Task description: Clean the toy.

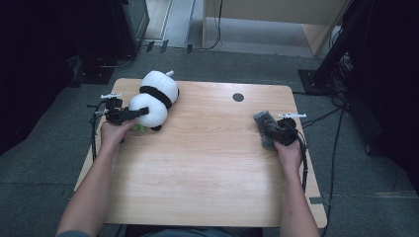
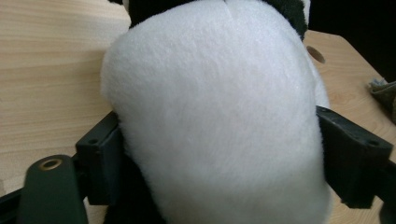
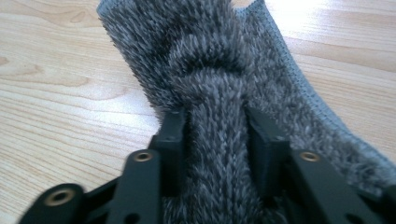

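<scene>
White-and-black plush panda (image 1: pixel 154 98) lies on wooden table (image 1: pixel 207 163).

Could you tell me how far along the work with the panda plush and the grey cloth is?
Both things lie on the table, at opposite sides. The left gripper has the panda plush between its jaws; the right gripper has a fold of the grey furry cloth between its jaws. Neither looks lifted. Whether the jaws still press isn't clear, so what remains can't be judged.

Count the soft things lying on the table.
2: a panda plush at the far left by the left gripper, and a grey furry cloth at the right edge.
</scene>
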Action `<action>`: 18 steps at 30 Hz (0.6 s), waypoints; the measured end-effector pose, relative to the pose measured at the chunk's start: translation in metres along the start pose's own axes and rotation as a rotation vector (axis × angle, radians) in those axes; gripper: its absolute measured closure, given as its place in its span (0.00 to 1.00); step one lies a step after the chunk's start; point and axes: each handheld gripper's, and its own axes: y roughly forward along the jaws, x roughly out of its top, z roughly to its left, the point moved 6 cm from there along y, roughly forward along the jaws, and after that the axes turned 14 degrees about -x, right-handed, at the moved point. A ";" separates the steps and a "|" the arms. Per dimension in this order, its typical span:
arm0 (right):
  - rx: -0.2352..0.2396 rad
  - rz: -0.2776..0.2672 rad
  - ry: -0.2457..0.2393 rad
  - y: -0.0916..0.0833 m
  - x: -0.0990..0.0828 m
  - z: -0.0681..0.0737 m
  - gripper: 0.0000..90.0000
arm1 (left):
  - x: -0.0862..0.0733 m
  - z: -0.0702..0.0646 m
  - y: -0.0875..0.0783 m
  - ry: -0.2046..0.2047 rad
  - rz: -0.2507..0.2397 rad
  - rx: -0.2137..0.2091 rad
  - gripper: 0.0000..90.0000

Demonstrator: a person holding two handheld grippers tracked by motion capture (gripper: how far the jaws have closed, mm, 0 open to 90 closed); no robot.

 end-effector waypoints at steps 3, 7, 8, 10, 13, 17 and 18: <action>0.018 0.014 0.003 0.000 0.001 0.001 0.58 | 0.000 -0.002 -0.001 0.031 0.010 0.017 0.15; 0.027 0.019 -0.007 0.000 0.001 0.004 0.48 | 0.001 -0.004 -0.003 0.026 0.018 0.020 0.13; 0.030 0.022 -0.008 0.000 0.001 0.005 0.46 | 0.002 -0.005 -0.003 0.026 0.016 0.021 0.12; 0.027 0.019 -0.014 0.001 0.001 0.006 0.45 | 0.002 -0.005 -0.003 0.035 0.021 0.037 0.11; 0.024 0.018 -0.013 0.000 0.002 0.005 0.45 | 0.004 -0.004 -0.004 0.020 0.002 0.061 0.11; 0.020 0.018 -0.013 -0.001 0.002 0.005 0.45 | 0.005 -0.004 -0.006 0.001 -0.009 0.059 0.10; 0.018 0.019 -0.014 -0.002 0.002 0.004 0.45 | 0.005 -0.004 -0.006 0.008 -0.003 0.062 0.10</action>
